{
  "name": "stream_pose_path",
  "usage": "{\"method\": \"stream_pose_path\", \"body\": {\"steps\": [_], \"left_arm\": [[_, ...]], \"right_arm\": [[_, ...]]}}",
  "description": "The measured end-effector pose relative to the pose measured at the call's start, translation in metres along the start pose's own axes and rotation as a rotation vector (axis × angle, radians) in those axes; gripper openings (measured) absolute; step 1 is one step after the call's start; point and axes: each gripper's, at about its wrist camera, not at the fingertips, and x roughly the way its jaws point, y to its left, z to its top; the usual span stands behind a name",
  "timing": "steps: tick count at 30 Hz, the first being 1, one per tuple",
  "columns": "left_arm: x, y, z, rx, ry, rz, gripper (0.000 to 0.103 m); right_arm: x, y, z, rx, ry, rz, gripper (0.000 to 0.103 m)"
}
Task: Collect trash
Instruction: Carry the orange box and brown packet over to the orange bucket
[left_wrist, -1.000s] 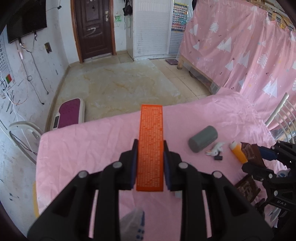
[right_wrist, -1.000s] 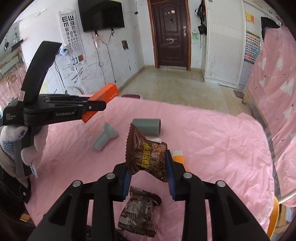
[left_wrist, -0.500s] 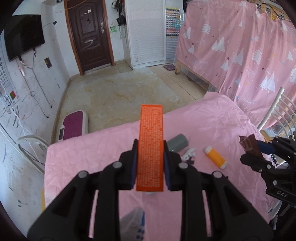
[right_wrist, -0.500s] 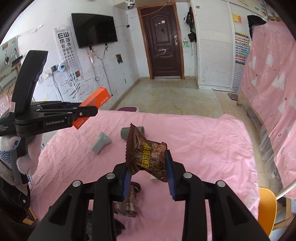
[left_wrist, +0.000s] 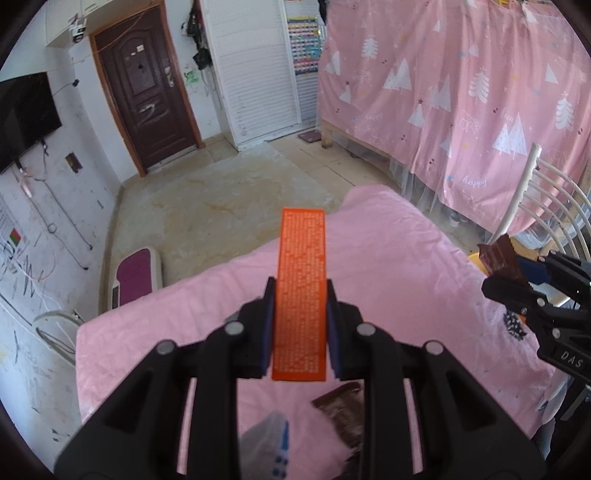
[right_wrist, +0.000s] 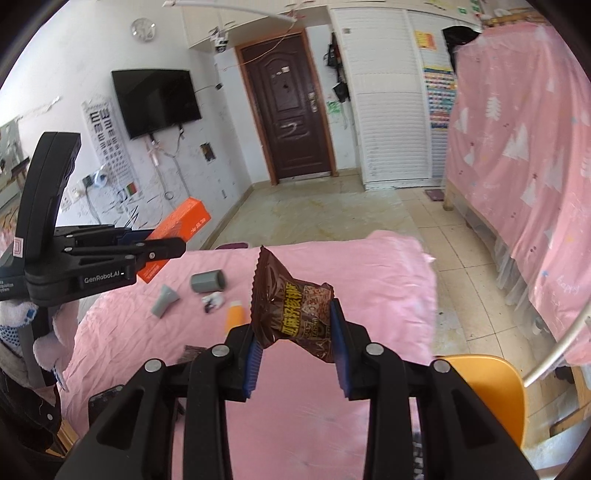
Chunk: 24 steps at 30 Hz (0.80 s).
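Hiding its lower end, the right tongs (right_wrist: 295, 332) clamp the brown wrapper (right_wrist: 295, 310).

Orange box (left_wrist: 301, 291) showing pale fine print; brown wrapper (right_wrist: 295, 308) bearing yellow characters; bench cloth (right_wrist: 369, 280) showing plain pink; grey tube (right_wrist: 208, 281).

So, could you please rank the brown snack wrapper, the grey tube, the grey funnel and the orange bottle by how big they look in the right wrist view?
1. Brown snack wrapper, largest by far, though it sits nearest the camera, which inflates it.
2. Grey tube, grey funnel and orange bottle look much alike; I would not rank them.
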Motion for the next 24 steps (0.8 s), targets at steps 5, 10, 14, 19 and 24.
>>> {"method": "stream_pose_path", "body": {"steps": [5, 10, 14, 19, 24], "left_arm": [[0.002, -0.036, 0.012, 0.043, -0.002, -0.022, 0.022], [0.007, -0.074, 0.023, 0.078, 0.005, -0.066, 0.022], [0.011, -0.104, 0.029, 0.096, 0.023, -0.130, 0.022], [0.018, -0.143, 0.035, 0.115, 0.053, -0.223, 0.022], [0.031, -0.187, 0.042, 0.139, 0.092, -0.289, 0.023]], "right_arm": [[-0.018, -0.034, -0.005, 0.038, -0.023, -0.040, 0.023], [-0.036, -0.069, -0.013, 0.079, -0.046, -0.080, 0.023], [-0.048, -0.094, -0.021, 0.111, -0.053, -0.107, 0.023], [-0.052, -0.127, -0.037, 0.160, -0.036, -0.137, 0.023], [-0.050, -0.157, -0.053, 0.220, -0.016, -0.147, 0.023]]}}
